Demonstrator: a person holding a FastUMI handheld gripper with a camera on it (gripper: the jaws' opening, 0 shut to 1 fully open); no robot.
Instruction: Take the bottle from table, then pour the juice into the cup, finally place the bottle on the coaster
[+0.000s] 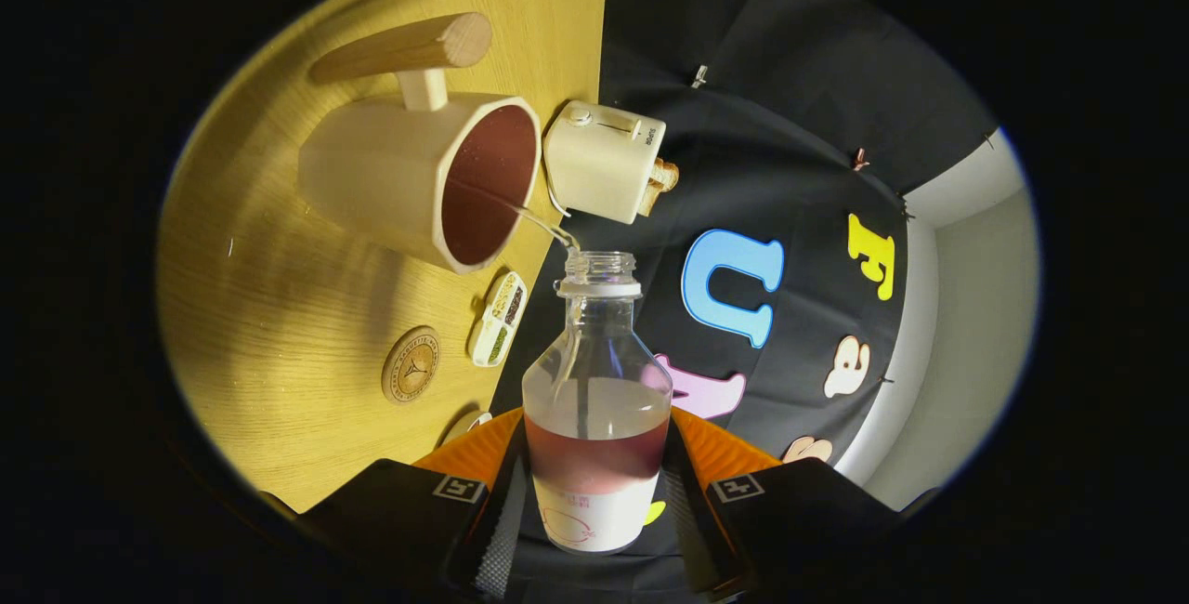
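My gripper (594, 492) is shut on a clear, uncapped bottle (596, 400), both fingers pressing its lower body. The bottle is tipped over sideways with reddish juice in it. A thin stream runs from its mouth into the cream cup (423, 172) just beyond it. The cup has a wooden handle and reddish liquid inside, and it stands on the wooden table (279, 307). A round wooden coaster (411, 364) lies on the table beside the cup, apart from the bottle.
A cream toaster (604, 161) with bread in it stands next to the cup near the table's back edge. A small white tray (500, 318) with dark and light contents lies between the coaster and that edge. The booth's black cloth wall hangs behind.
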